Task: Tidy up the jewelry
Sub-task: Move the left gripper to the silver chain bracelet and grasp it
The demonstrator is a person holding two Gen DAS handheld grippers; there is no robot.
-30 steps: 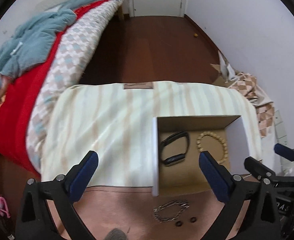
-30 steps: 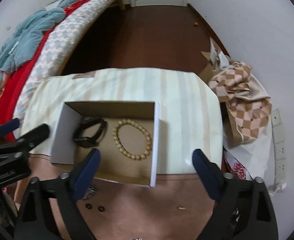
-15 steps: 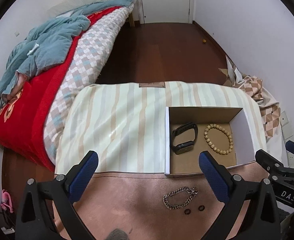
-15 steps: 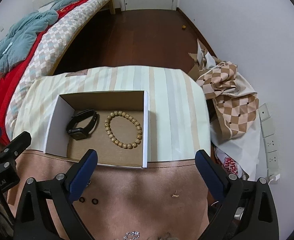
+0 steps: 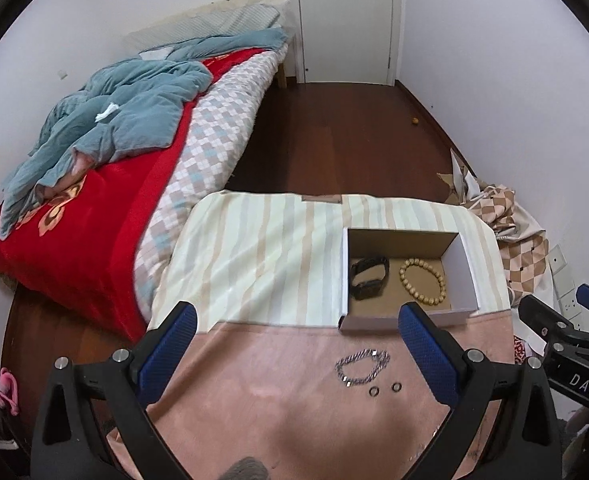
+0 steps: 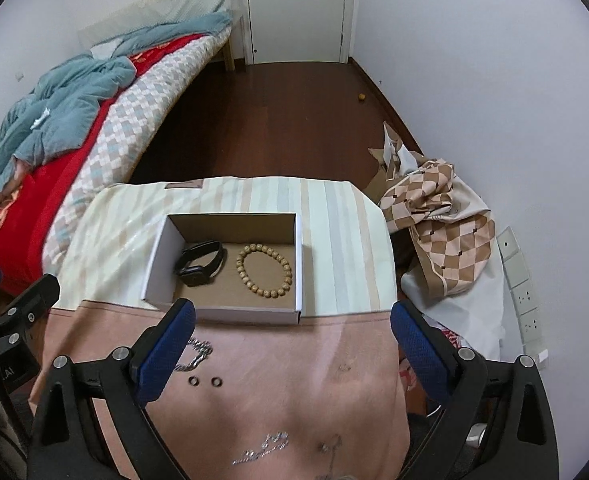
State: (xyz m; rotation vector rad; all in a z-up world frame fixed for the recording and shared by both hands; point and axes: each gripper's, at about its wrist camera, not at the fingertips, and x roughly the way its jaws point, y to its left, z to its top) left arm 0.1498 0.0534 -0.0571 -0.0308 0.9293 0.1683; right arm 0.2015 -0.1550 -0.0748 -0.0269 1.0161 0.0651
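Observation:
An open cardboard box (image 5: 464, 264) (image 6: 156, 264) sits on the table and holds a black smartwatch (image 5: 368, 278) (image 6: 200, 264) and a wooden bead bracelet (image 5: 422, 282) (image 6: 264, 270). On the pink cloth in front of it lie a silver chain bracelet (image 5: 360, 366) (image 6: 196, 354) and two small dark rings (image 5: 384, 389) (image 6: 203, 381). A thin silver necklace (image 6: 260, 448) and earrings (image 6: 330, 446) lie near the front edge. My left gripper (image 5: 294, 344) is open and empty, raised above the cloth. My right gripper (image 6: 292, 344) is open and empty, raised too.
The table has a striped cloth (image 5: 262, 256) at the back and a pink cloth (image 5: 274, 400) in front. A bed (image 5: 94, 184) with red and checked covers stands to the left. A checked fabric pile (image 6: 438, 216) lies by the right wall with sockets (image 6: 522, 292).
Both grippers have pulled back and risen from the box, so more of the room and the pink cloth shows. Both stay open. The jewelry has not moved.

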